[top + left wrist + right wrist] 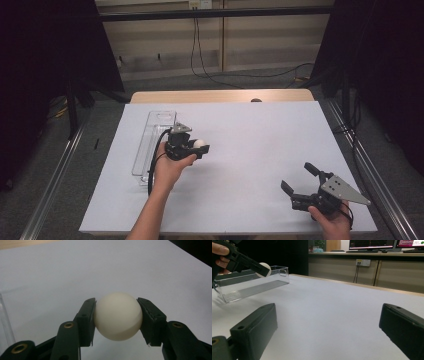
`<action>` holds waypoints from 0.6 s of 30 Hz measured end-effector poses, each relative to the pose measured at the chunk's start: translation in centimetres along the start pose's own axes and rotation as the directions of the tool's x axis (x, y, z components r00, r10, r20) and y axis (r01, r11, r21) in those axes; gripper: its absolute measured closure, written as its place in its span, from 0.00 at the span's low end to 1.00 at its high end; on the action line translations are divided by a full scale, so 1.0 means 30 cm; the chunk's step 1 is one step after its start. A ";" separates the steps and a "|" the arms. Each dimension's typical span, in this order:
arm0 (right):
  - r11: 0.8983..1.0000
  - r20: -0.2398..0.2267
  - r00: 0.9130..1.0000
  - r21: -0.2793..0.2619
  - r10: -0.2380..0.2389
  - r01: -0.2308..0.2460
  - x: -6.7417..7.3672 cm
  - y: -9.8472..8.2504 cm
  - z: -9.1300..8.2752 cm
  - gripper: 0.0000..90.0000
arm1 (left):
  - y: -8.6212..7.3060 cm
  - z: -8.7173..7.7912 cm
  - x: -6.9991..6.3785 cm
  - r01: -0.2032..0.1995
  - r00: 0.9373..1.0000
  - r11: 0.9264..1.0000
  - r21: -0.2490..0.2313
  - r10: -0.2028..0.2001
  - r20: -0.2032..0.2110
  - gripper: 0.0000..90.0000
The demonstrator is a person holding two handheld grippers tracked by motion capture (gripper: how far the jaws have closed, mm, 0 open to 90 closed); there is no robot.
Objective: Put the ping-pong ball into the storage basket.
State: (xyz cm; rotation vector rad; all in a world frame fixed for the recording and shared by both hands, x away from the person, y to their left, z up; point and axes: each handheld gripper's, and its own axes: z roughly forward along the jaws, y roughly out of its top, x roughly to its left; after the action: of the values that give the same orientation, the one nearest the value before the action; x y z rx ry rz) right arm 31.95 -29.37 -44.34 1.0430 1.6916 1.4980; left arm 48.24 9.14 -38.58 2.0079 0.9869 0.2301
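A cream-white ball sits pinched between the two black pads of my left gripper, held off the white table sheet. From above, that left gripper and its ball hover just right of a clear plastic tray at the table's left. The right gripper view shows the same ball in front of the clear tray. My right gripper rests low near the front right corner, jaws wide apart with nothing between them; in its own view only bare sheet lies between the jaws.
A white sheet covers the table, with a strip of wood along the far edge. Cables hang over the floor beyond. Dark curtains flank both sides. Monitors and a counter stand in the distance.
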 end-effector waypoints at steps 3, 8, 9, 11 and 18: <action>1.000 0.001 1.000 0.001 0.004 -0.004 0.001 0.000 0.001 0.01 | -0.002 -0.003 0.000 0.007 1.000 1.000 -0.003 -0.007 -0.004 0.57; 1.000 0.000 1.000 0.000 0.008 -0.008 0.001 0.000 0.000 0.01 | -0.004 -0.010 0.008 0.020 1.000 1.000 -0.013 -0.020 -0.008 0.57; 1.000 0.000 1.000 0.000 0.006 -0.006 0.001 0.000 0.001 0.01 | -0.004 -0.014 0.013 0.006 1.000 1.000 0.000 -0.006 -0.006 0.57; 1.000 -0.002 1.000 0.000 0.002 -0.002 0.001 0.000 0.001 0.01 | -0.004 -0.017 0.013 0.017 1.000 1.000 -0.008 -0.017 -0.011 0.57; 1.000 0.001 1.000 0.002 0.003 -0.003 0.002 -0.001 0.002 0.01 | -0.007 -0.028 0.025 0.016 1.000 1.000 -0.009 -0.016 -0.014 0.57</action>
State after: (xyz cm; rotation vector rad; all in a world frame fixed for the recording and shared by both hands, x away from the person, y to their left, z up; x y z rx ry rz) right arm 31.98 -29.28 -44.36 1.0482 1.6919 1.4976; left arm 48.20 10.26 -38.38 1.9920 1.0081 0.2399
